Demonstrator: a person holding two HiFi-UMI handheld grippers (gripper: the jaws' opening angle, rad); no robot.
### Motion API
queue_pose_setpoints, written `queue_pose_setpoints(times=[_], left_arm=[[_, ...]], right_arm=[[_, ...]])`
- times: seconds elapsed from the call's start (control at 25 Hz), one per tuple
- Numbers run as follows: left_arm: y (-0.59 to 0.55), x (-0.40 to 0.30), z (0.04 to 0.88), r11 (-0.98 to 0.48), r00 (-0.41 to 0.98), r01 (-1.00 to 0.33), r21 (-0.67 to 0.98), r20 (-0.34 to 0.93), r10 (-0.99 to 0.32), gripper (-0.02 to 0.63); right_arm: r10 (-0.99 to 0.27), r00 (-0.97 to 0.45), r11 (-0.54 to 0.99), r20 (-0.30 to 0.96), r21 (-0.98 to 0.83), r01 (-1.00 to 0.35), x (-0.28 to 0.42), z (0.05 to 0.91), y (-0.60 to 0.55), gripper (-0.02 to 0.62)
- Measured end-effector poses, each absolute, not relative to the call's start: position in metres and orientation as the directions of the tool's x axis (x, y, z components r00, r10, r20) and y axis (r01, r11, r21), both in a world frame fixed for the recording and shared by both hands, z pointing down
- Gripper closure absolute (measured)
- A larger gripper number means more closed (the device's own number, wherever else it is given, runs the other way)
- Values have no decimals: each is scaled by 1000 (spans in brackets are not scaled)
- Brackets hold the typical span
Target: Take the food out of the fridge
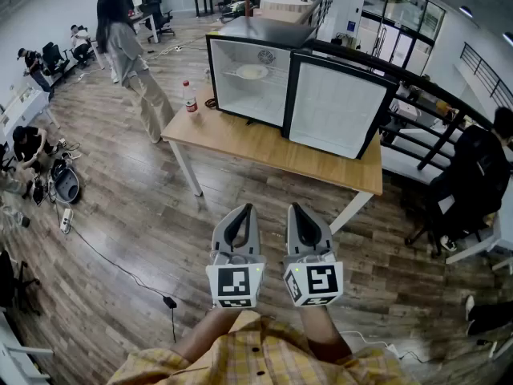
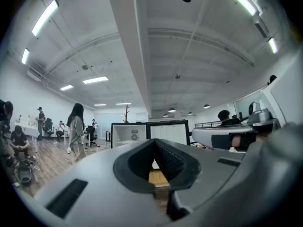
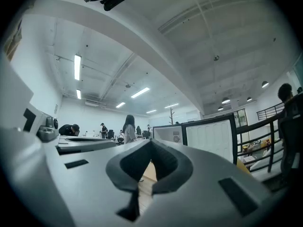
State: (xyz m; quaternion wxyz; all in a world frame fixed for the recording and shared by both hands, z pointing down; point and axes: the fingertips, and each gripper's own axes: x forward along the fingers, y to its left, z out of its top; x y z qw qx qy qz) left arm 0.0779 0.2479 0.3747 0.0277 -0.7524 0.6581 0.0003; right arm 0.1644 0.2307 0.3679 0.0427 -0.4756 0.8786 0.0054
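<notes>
Both grey plastic grippers are held low in front of the person, side by side and level, over the wood-plank floor (image 1: 120,215) and well short of the furniture. The left gripper (image 1: 244,209) has its fingers (image 2: 130,167) clenched together with nothing between them. The right gripper (image 1: 296,208) is the same: its fingers (image 3: 125,167) meet at the tips and hold nothing. Each carries its cube of square black-and-white markers at the back, and yellow checked sleeves (image 1: 240,359) show beneath them.

Ahead stands a light wooden worktop (image 1: 240,139) carrying a small black fridge (image 1: 264,32). Its white-lined fridge door (image 1: 333,107) is swung fully open to the right. Inside, on a wire shelf about halfway up, rests a shallow white plate (image 1: 252,72) of pale food, though what the food is cannot be made out. Both grippers are well apart from it.

At the worktop's left corner, near the fridge, stands a clear plastic bottle with a red label (image 1: 191,99) — upright. Beyond that corner is a standing person (image 1: 128,54) in pale clothes.
</notes>
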Motion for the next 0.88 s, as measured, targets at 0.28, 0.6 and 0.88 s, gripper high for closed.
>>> queue_pose_setpoints(times=[0.28, 0.6, 0.88], left_arm=[[246, 79, 378, -134, 135, -990, -41, -34, -990, 598], [256, 86, 378, -115, 117, -992, -46, -33, -993, 598], [254, 84, 384, -94, 96, -995, -45, -29, -995, 598]], right_arm=[[-834, -546, 549, -73, -28, -835, 163, 376, 230, 589], [-823, -559, 564, -102, -22, -826, 175, 368, 240, 589], [-808, -582, 586, -91, -32, -810, 173, 376, 239, 589]])
